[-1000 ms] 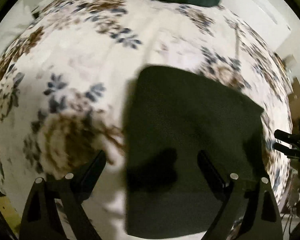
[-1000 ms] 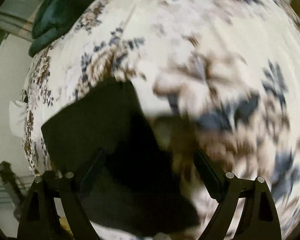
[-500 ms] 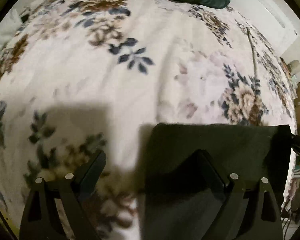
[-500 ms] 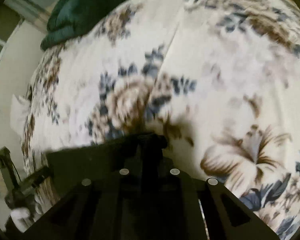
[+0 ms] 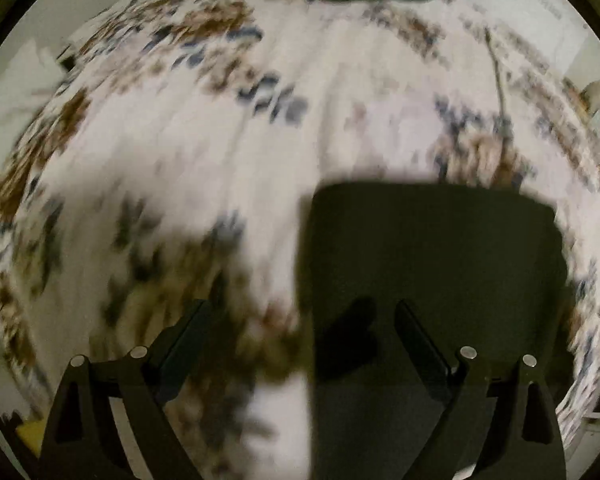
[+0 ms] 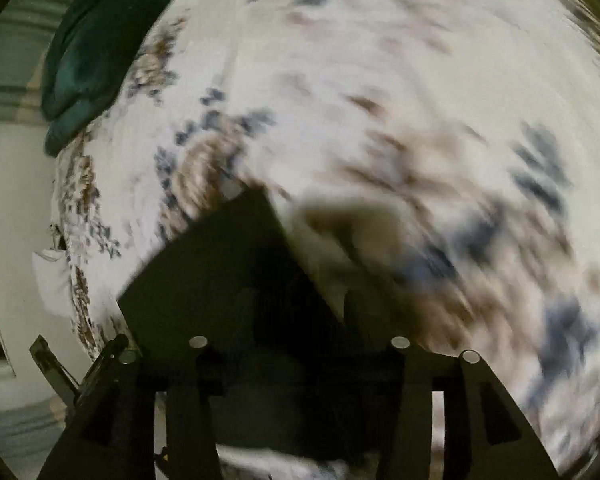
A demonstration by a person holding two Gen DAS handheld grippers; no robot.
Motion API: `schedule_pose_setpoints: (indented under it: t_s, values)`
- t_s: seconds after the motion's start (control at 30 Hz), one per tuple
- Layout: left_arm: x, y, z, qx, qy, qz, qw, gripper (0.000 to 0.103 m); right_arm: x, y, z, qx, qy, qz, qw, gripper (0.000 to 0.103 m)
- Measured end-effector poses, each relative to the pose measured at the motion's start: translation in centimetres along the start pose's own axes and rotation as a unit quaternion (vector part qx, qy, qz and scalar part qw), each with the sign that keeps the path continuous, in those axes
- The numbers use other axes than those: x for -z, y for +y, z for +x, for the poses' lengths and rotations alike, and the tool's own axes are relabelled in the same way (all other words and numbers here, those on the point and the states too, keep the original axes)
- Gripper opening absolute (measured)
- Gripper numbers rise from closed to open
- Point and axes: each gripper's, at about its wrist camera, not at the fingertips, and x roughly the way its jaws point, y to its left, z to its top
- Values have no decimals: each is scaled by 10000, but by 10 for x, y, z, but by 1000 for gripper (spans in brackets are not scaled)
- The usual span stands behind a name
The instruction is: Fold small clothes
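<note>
A small dark cloth [image 5: 432,280] lies flat as a neat folded rectangle on the floral bedspread, its edges straight; motion blur hides any finer detail.

Floral bedspread [image 5: 204,152] (motion-blurred throughout)

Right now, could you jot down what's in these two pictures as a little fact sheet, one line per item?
surface: bed with a flowered bedspread
garment: dark cloth, flat on the bedspread, roughly rectangular, looks folded
left gripper: open, fingers spread, over the cloth's left edge, holding nothing
right gripper: open, above the cloth's near corner, holding nothing
far end of bed: dark green bedding
image quality: both views blurred, fine detail of the cloth cannot be told
</note>
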Motion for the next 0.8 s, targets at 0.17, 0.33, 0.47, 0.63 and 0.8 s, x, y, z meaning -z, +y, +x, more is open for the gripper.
schedule_pose_setpoints:
  t_s: [0.17, 0.33, 0.47, 0.63, 0.8]
  values:
    - [44, -14, 9, -221, 484, 50, 9986, 93, 65, -41, 0, -251, 352, 683, 9967, 50]
    - [57, -26, 13, -364, 559, 109, 9977, 93, 95, -56, 39, -283, 428, 953, 9941, 50]
    - [54, -24, 14, -360, 566, 39, 9977, 93, 101, -56, 60, -431, 266, 1092, 9927, 40]
    - [49, -24, 14, -364, 563, -1, 9977, 93, 108, -49, 64, -273, -26, 1109, 9935, 9]
    - [47, -24, 12, -371, 574, -26, 9977, 93, 113, -37, 41, -68, -430, 981, 9942, 6]
